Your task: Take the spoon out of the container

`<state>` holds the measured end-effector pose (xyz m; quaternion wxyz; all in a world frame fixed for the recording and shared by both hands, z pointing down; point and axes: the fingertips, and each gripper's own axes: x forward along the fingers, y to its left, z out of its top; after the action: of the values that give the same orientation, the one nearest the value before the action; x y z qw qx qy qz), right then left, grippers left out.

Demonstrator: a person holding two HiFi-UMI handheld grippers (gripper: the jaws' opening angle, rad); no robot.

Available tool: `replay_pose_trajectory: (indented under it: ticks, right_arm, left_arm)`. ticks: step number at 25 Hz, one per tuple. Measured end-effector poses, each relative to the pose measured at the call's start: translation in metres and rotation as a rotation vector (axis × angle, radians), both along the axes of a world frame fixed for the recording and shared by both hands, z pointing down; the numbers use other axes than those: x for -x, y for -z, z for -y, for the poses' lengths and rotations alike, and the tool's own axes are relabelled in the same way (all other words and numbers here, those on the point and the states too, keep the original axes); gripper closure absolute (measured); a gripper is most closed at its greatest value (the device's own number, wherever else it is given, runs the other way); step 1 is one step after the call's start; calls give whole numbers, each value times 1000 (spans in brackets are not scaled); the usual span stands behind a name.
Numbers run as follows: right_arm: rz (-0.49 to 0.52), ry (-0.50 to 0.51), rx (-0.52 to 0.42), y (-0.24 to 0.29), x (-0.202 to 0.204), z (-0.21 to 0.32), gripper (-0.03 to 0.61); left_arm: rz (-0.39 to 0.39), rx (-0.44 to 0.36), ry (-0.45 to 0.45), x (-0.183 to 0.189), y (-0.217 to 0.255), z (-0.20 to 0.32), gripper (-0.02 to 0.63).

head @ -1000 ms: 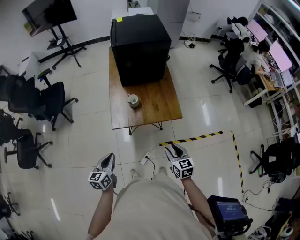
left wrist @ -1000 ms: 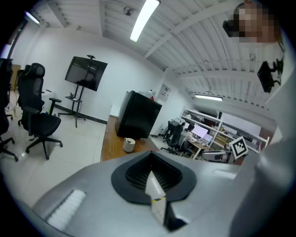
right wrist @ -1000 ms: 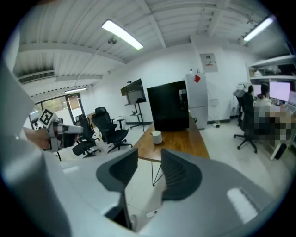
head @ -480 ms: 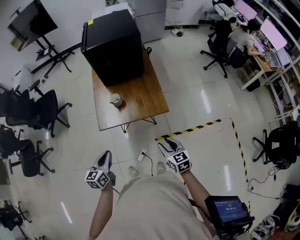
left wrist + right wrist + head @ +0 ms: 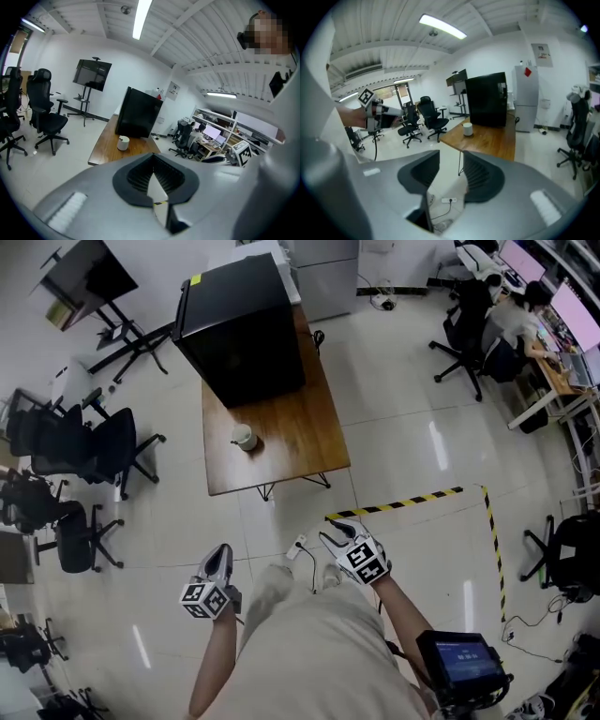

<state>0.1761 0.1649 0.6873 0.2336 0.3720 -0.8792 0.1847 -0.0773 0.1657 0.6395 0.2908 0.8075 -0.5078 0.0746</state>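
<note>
Standing on open floor short of the table [image 5: 291, 442], the person holds both grippers low in the head view, well apart from anything to grasp. Approach stage, by my reading; nothing touched yet.

Left gripper [image 5: 221, 551]: fingers pressed together at the tips, nothing between them.
Right gripper [image 5: 336, 532]: fingers spread, empty. Bare floor and a white power strip [image 5: 449, 200] show through the gap.

Container [image 5: 244, 437]: small white cup, upright on the left half of the table, upper centre of the head view, just in front of the black cabinet [image 5: 244, 324]. Spoon itself too small to make out in any view; presumed inside.

Risks from here:
- Power strip and its cable lie on the floor just ahead of the feet, between person and table. A step onto them could jolt the approach.
- Container looks light and stands free. Pulling the spoon at a slant with nothing bracing the cup would likely tip or drag it.
- Left fingers would have to open before they could steady the cup; arriving closed, they may knock it instead.
- Cabinet sits close behind the cup, so overreaching could bump a gripper into it or push the cup against it.
- A thin spoon handle may slip or twist in wide pads if pinched off-centre.
</note>
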Motion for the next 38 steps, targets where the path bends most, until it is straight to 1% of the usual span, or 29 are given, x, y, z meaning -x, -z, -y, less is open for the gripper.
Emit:
replay_pose_trajectory:
  ticks: [2, 7, 9, 12, 15, 18, 22, 26, 29, 33, 38]
  right_arm:
    - [-22, 34, 7, -7, 1, 5, 420]
    - [-13, 23, 41, -12, 8, 20, 420]
    - [-16, 15, 36, -9, 18, 36, 420]
    - [-29, -4, 10, -4, 34, 74, 420]
    - [-39, -43, 17, -4, 51, 109, 420]
    - [-43, -72, 26, 1, 80, 141, 420]
    - [-87, -82, 19, 9, 117, 184, 425]
    - [-131, -92, 27, 3, 145, 215, 430]
    - [-181, -83, 28, -1, 173, 235, 430]
    - [-295, -48, 20, -5, 196, 257, 436]
    - [-386, 22, 20, -12, 214, 277, 440]
  left_arm:
    - [8, 5, 22, 3, -2, 0, 614]
    - [11, 23, 52, 20, -9, 11, 614]
    - [9, 12, 50, 32, -7, 31, 614]
    - [14, -19, 19, 48, -3, 74, 614]
    - [5, 0, -35, 56, -11, 112, 614]
    - [13, 21, -115, 66, -15, 150, 614]
    - [25, 9, -221, 75, -14, 206, 614]
    - [25, -3, -326, 80, -15, 248, 614]
    - [11, -7, -395, 88, -16, 273, 614]
    - [-23, 13, -453, 99, -27, 291, 614]
    - [-9, 16, -507, 97, -36, 304, 614]
